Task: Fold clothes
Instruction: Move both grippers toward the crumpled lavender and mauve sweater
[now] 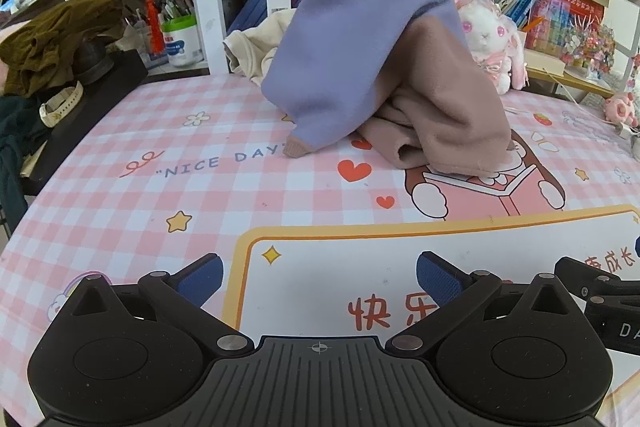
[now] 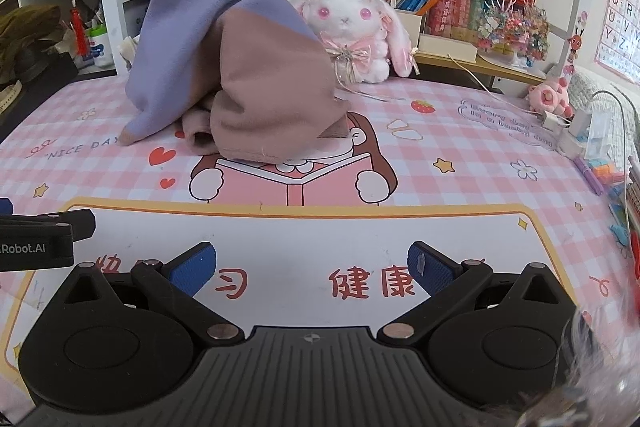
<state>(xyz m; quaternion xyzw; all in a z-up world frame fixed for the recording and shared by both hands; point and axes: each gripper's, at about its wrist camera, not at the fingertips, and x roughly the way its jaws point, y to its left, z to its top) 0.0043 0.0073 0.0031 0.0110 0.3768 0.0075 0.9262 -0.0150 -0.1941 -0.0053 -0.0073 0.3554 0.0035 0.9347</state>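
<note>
Gaping tongs [image 1: 319, 277] facing heaped sweater [image 1: 380, 79]

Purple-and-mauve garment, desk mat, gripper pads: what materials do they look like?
Garment: soft brushed knit or fleece, matte, fuzzy nap, with a ribbed cuff.
Desk mat: probably smooth plastic or coated rubber; flat printed surface with a faint sheen.
Gripper pads: blue, seemingly rubbery, with a fine dotted grip texture, on matte black plastic-looking links. Both the right gripper and left gripper are open.
</note>
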